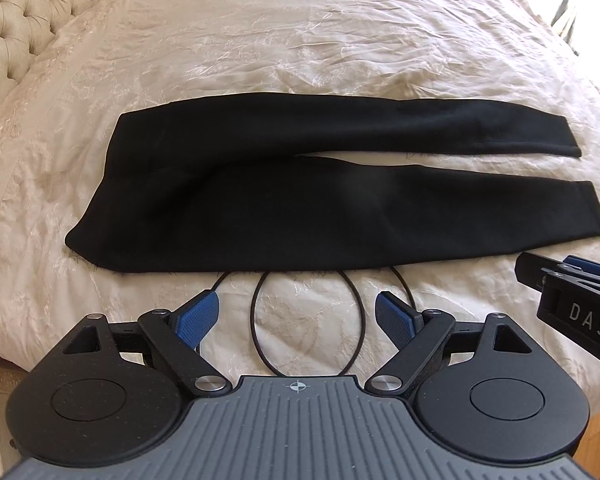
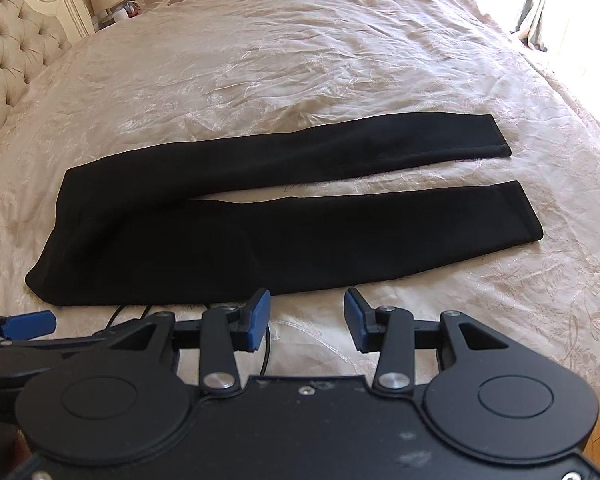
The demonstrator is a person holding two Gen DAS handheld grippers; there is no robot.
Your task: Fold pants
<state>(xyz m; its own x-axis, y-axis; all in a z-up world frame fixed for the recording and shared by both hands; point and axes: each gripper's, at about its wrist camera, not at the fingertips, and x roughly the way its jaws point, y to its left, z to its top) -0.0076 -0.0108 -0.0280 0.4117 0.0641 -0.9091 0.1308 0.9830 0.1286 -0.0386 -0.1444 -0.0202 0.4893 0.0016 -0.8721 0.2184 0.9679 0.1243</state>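
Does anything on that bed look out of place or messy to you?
One thing: a thin black cord lies looped on the bedspread, running under the near edge of the black pants. It could snag in a fold. The pants lie flat, legs slightly apart.

The left black two-finger gripper with blue ribbed pads tilts steeply downward, its jaws spread wide with nothing between them. The right black gripper with blue pads sits just beside the left one, pitched down alike, its jaws parted less widely (nothing between the pads either), its side showing at the left camera's edge
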